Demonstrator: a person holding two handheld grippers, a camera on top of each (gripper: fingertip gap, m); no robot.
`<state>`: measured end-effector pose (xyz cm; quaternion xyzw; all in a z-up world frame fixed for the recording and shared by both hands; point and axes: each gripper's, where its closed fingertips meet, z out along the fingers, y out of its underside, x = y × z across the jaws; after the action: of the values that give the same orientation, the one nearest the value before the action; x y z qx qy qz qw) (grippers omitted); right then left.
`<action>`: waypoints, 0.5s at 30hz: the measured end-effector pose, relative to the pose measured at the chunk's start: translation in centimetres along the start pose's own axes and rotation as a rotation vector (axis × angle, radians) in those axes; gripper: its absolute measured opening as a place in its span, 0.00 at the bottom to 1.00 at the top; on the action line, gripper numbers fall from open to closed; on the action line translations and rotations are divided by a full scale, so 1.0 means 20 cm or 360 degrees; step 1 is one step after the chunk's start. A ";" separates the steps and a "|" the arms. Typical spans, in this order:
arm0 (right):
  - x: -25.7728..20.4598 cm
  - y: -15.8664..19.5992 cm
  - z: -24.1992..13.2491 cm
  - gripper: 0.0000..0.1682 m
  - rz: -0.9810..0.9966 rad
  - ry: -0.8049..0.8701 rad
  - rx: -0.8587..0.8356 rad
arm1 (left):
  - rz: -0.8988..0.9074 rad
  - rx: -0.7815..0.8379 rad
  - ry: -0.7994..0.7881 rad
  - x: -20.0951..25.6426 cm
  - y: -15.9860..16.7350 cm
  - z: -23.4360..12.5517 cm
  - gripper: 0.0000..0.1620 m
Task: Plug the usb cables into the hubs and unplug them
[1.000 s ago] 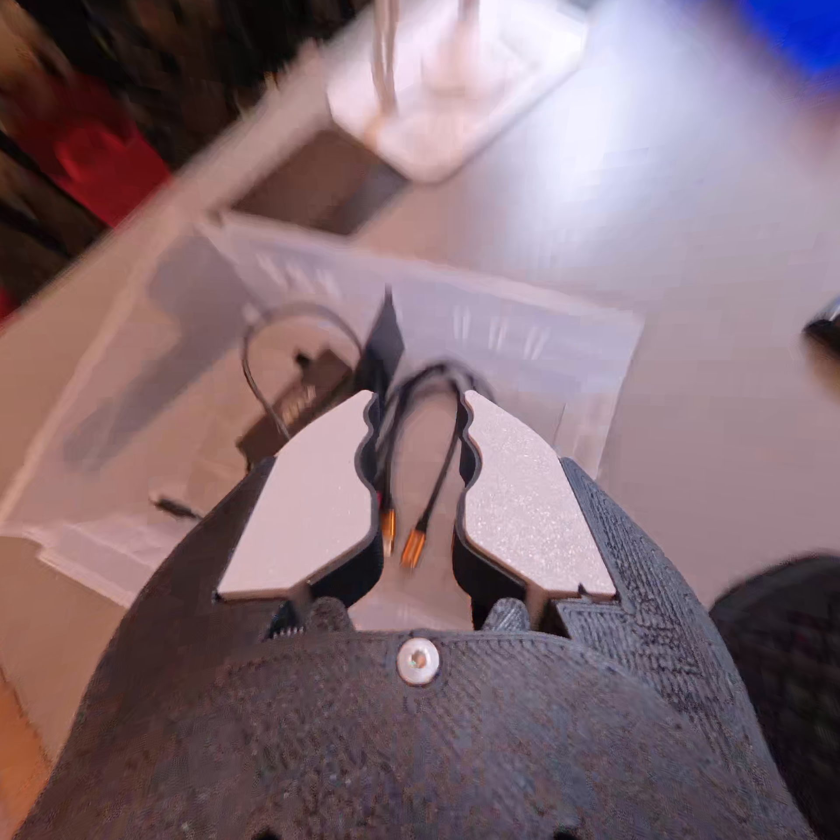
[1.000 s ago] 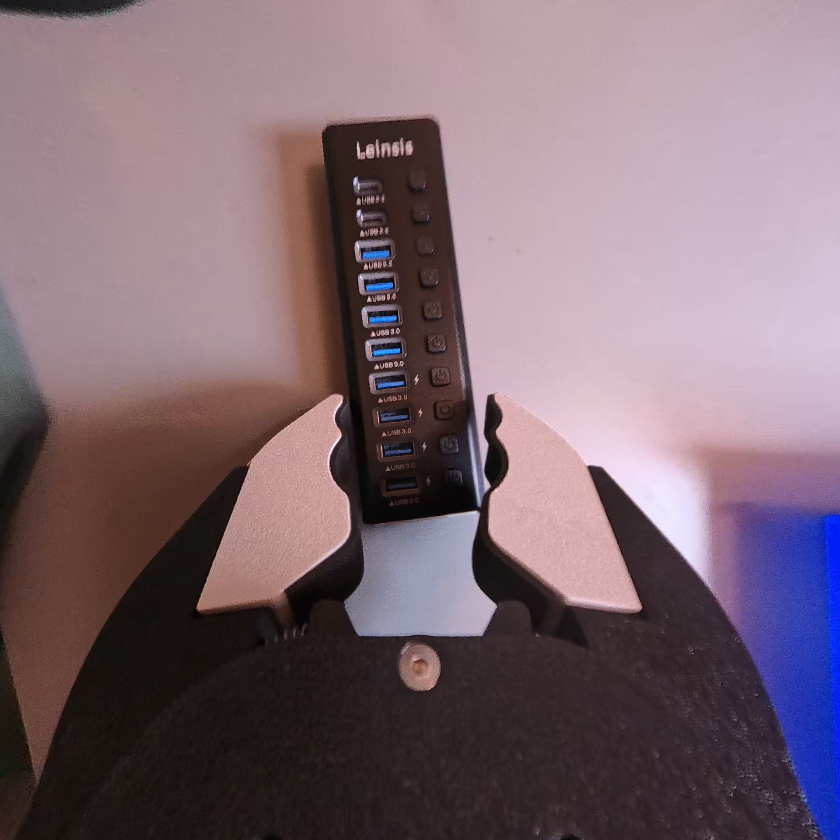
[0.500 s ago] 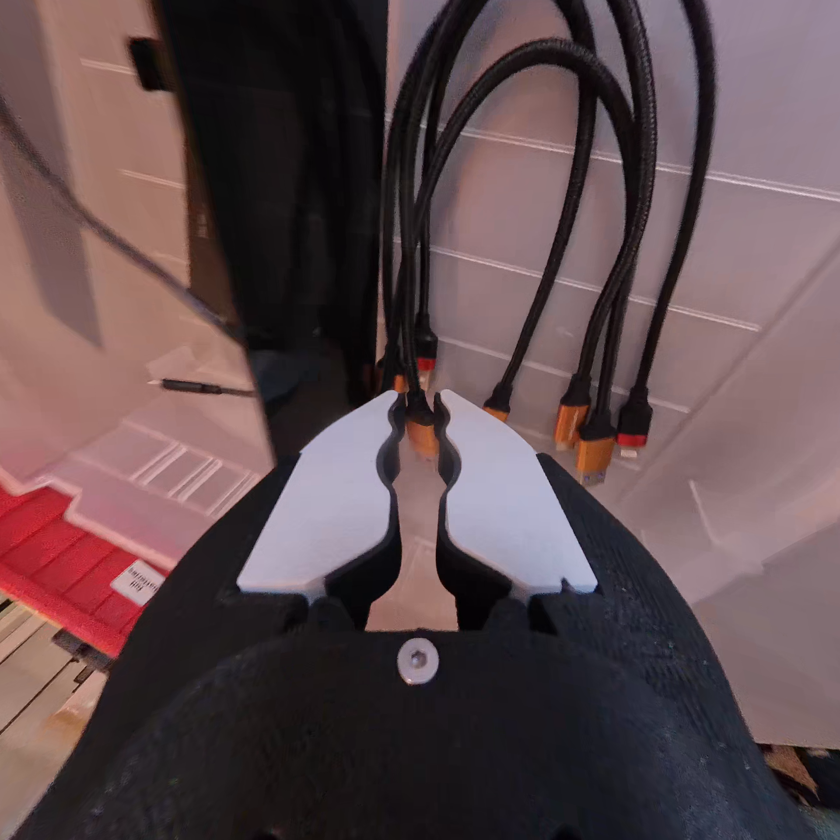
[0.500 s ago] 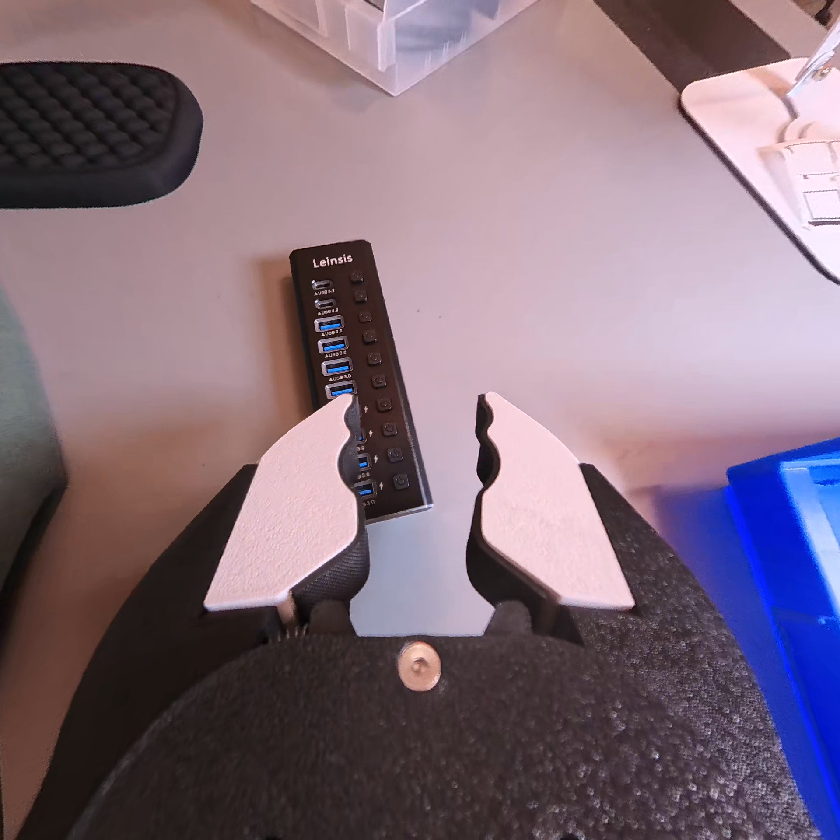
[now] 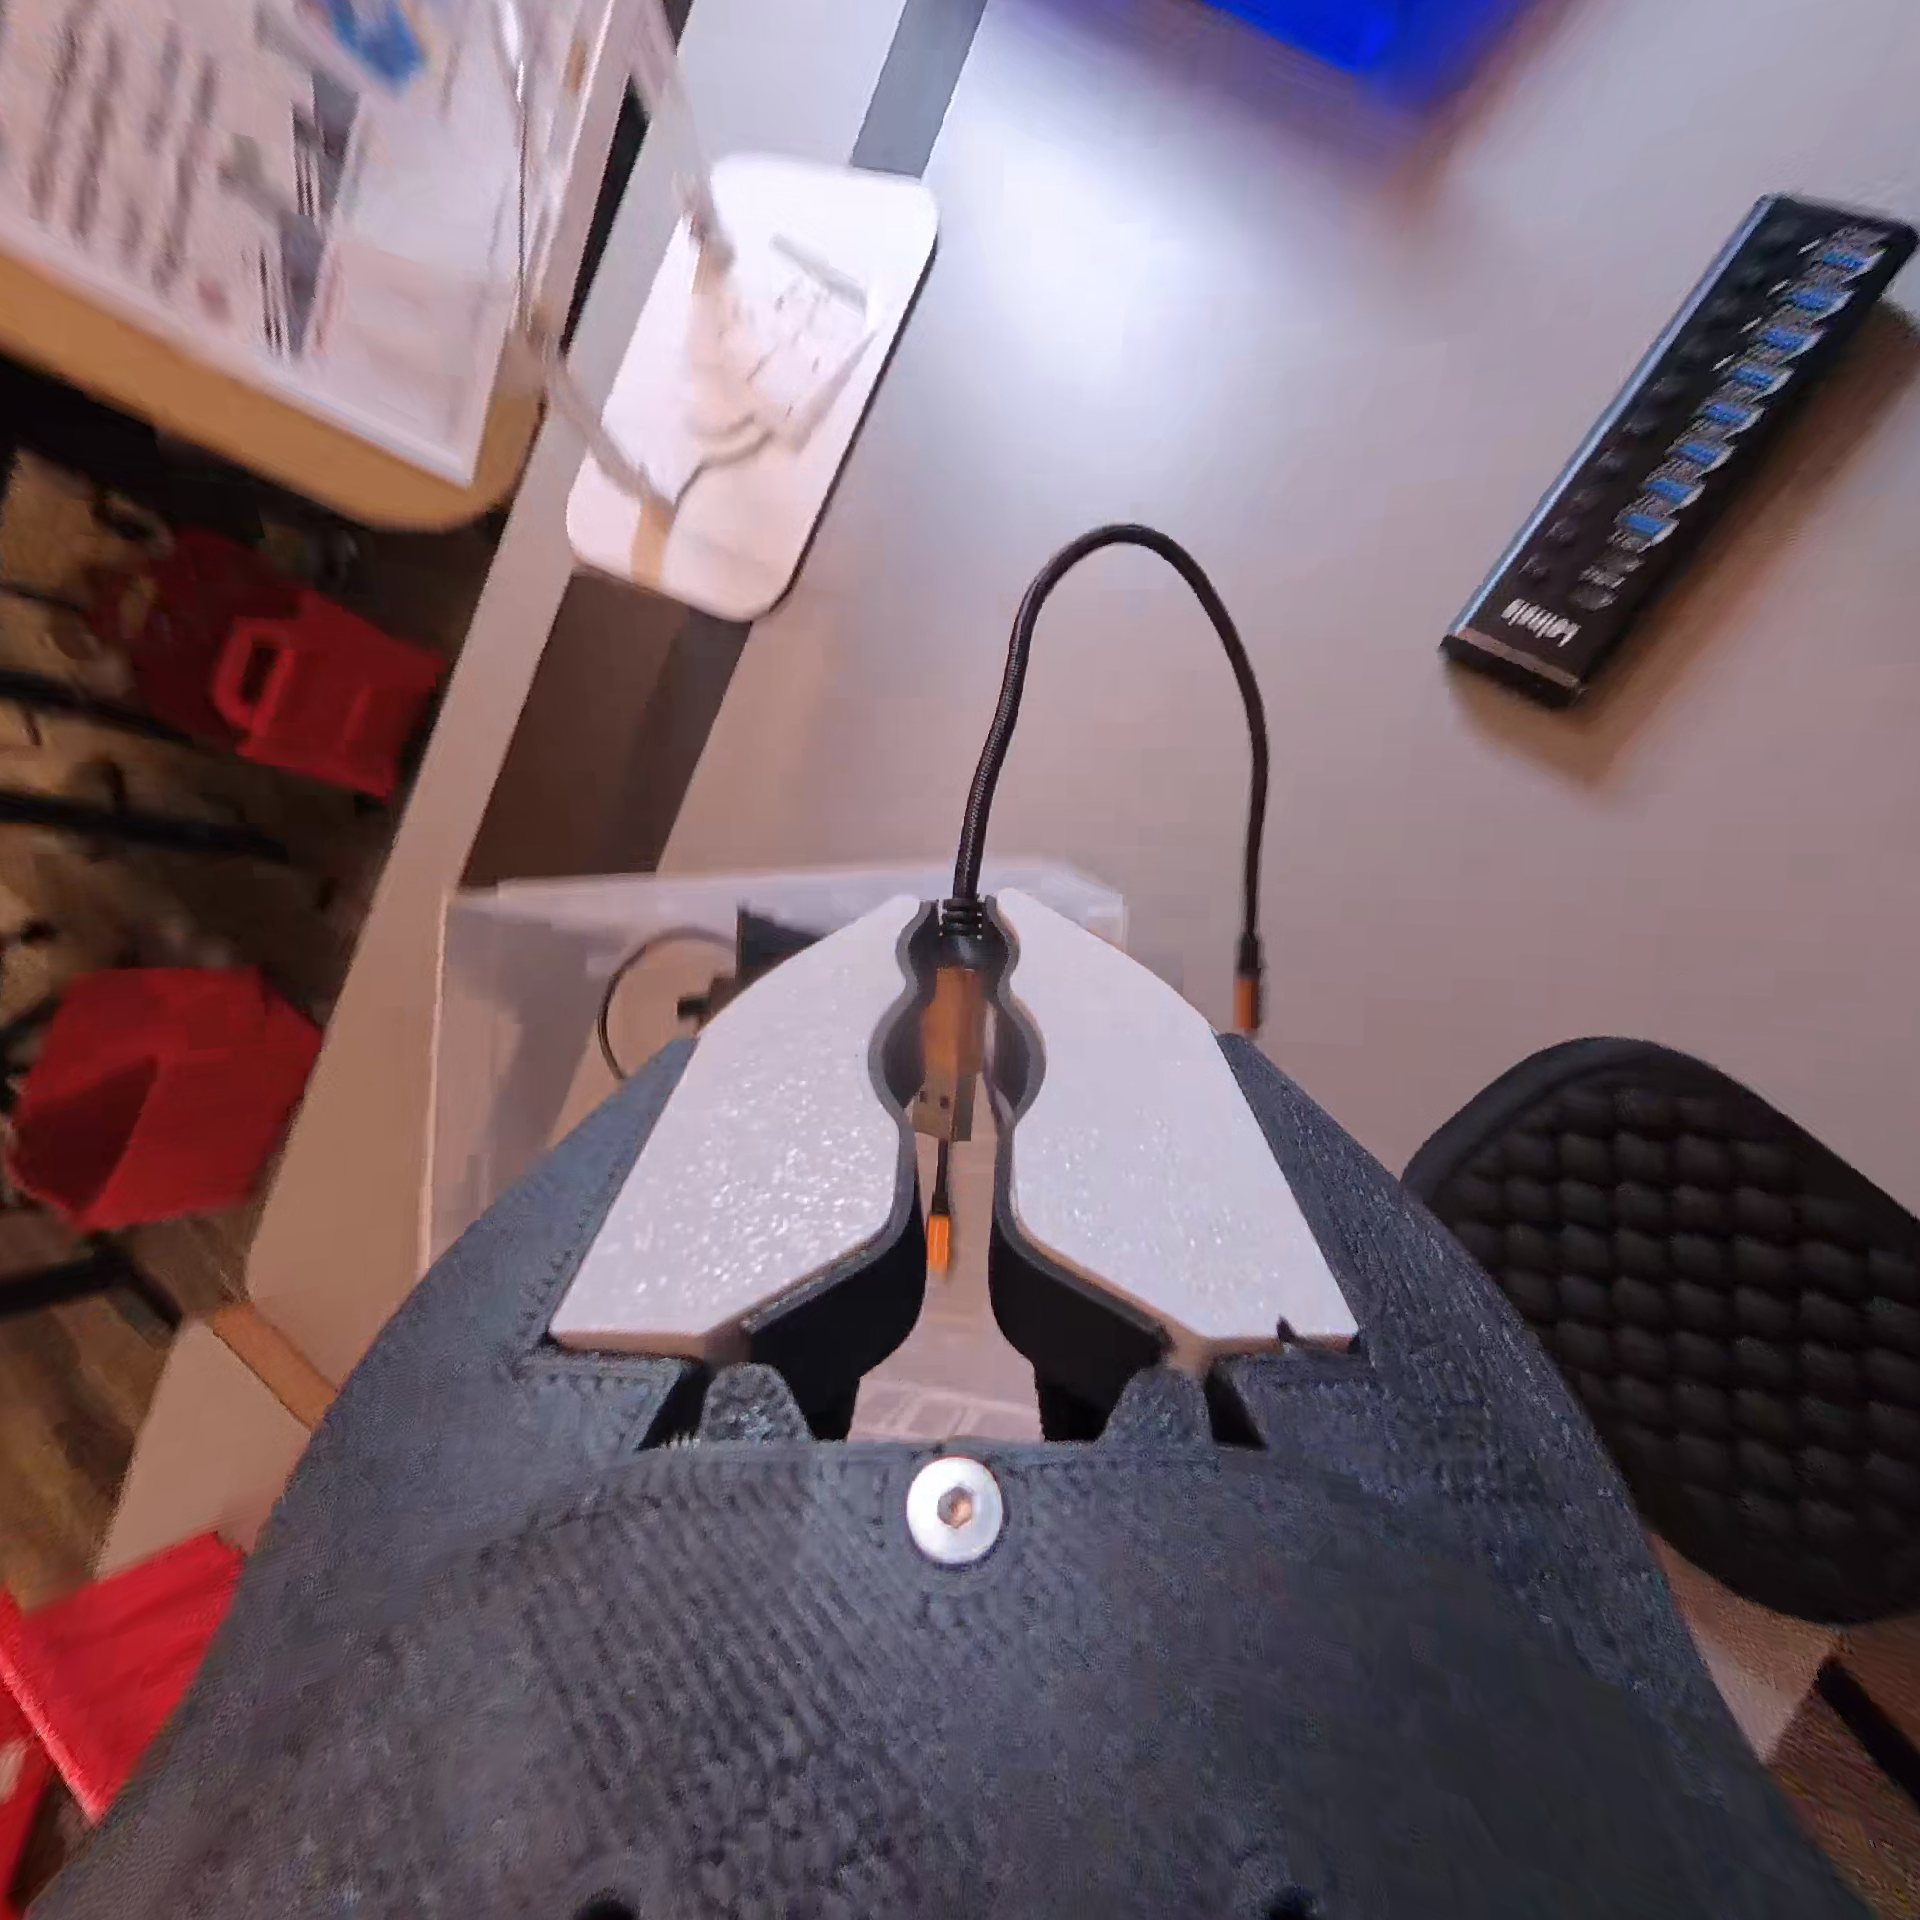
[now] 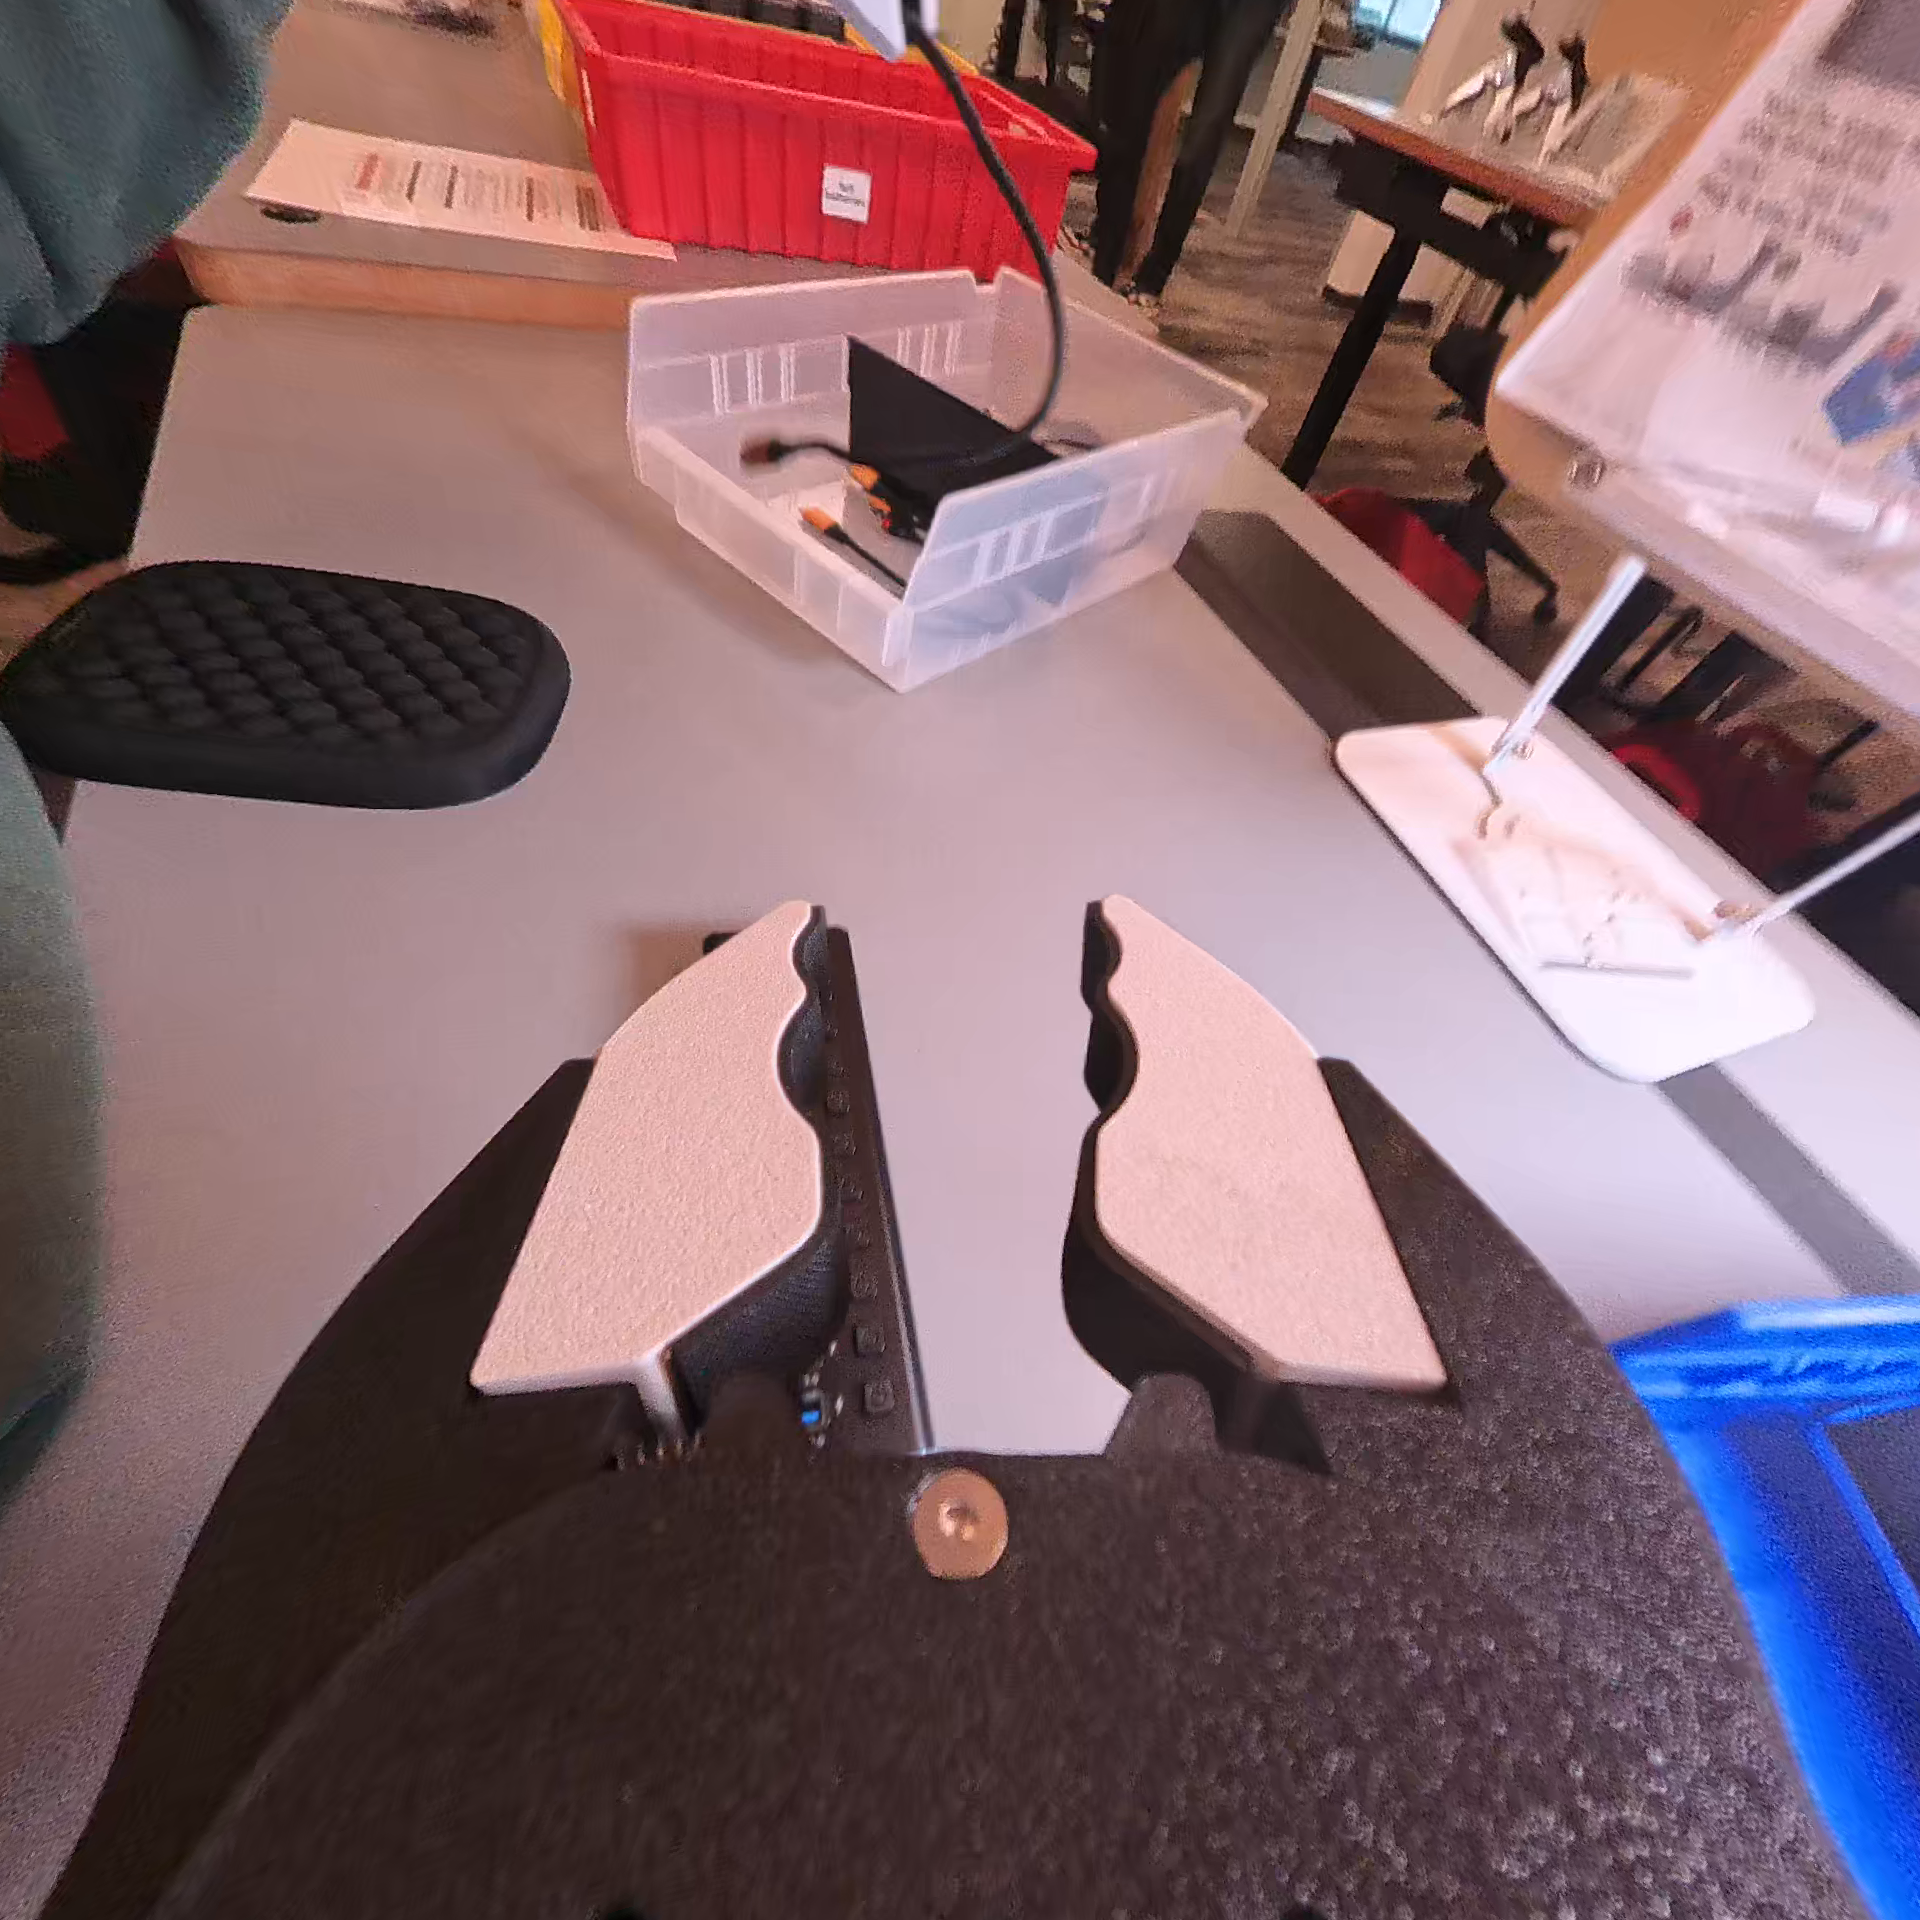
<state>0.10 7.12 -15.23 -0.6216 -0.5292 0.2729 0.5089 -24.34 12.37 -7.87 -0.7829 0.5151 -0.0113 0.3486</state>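
Cable (image 5: 997, 727): orange plug end clamped in the left claw (image 5: 961, 935), cord arching up and over, free plug hanging just right of the claw above the clear bin (image 5: 540, 935). Right claw (image 6: 951, 935) stands apart over the grey surface (image 6: 831, 769), hub (image 6: 868, 1195) lying beneath its left finger. Clear bin farther off holds more cables.

A short black braided USB cable (image 5: 1132, 644) arches upward, one orange-collared plug (image 5: 951, 1049) pinched at its strain relief, metal tip pointing back toward the camera, the other orange end (image 5: 1245, 982) dangling free. The black USB hub (image 5: 1683, 447) lies flat on the grey table, its row of blue ports facing up, well apart from the cable.
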 end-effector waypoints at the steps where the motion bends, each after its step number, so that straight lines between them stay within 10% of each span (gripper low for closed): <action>1: 0.00 -0.05 0.01 0.28 -0.0039 0.0010 0.0013 | 0.0066 0.0061 0.0015 0.06 -0.08 0.00 0.05; 7: -0.07 -0.17 0.12 0.33 -0.0105 -0.0069 -0.0025 | 0.0439 0.0254 0.0266 0.57 -0.41 0.21 0.05; 11: -0.18 -0.05 0.17 0.03 -0.0064 -0.0257 -0.0137 | 0.0578 0.0278 0.0410 0.80 -0.43 0.40 0.05; 15: -0.22 0.03 0.08 0.02 0.0064 -0.0426 -0.0115 | 0.0485 0.0593 0.0554 0.89 -0.44 0.43 0.09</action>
<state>-2.42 3.59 -17.29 -0.6082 -0.5892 0.3443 0.4054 -5.59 4.44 -15.55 -0.6054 0.6678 -0.1873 0.3905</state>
